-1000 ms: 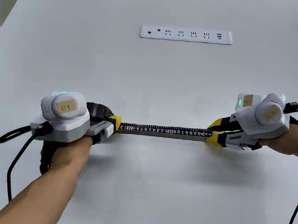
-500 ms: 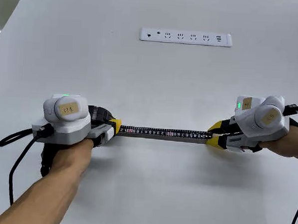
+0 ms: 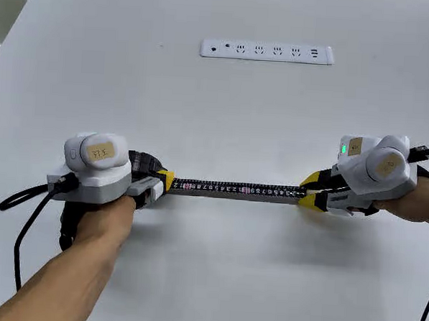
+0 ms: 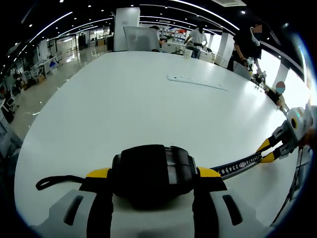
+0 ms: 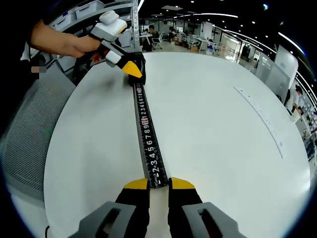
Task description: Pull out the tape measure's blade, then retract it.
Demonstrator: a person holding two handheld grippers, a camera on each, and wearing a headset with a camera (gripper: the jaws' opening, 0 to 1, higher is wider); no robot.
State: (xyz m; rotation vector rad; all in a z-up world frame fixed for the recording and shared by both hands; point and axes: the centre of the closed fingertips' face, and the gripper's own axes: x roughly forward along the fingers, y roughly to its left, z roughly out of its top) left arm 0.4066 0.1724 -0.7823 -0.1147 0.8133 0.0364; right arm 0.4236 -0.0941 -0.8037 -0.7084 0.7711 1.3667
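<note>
A black tape measure case [image 4: 152, 171] sits between the yellow-tipped jaws of my left gripper [image 3: 161, 181], which is shut on it at the left of the white table. Its dark blade [image 3: 238, 188] with white numbers runs out level to the right, just above the tabletop. My right gripper [image 3: 310, 190] is shut on the blade's end. In the right gripper view the blade [image 5: 148, 144] stretches away from the yellow fingertips [image 5: 136, 184] toward the left gripper [image 5: 132, 68]. In the left gripper view the blade [image 4: 238, 165] leads to the right gripper [image 4: 267, 150].
A white power strip [image 3: 267, 51] lies flat at the far side of the table [image 3: 224, 118]. Black cables [image 3: 22, 193] trail from both grippers near the table's front. A grey chair [image 5: 34, 124] stands beside the table. People stand far behind the table in the left gripper view.
The gap between the grippers looks about the same. The left gripper has rolled slightly, and the picture has shifted a little with my head.
</note>
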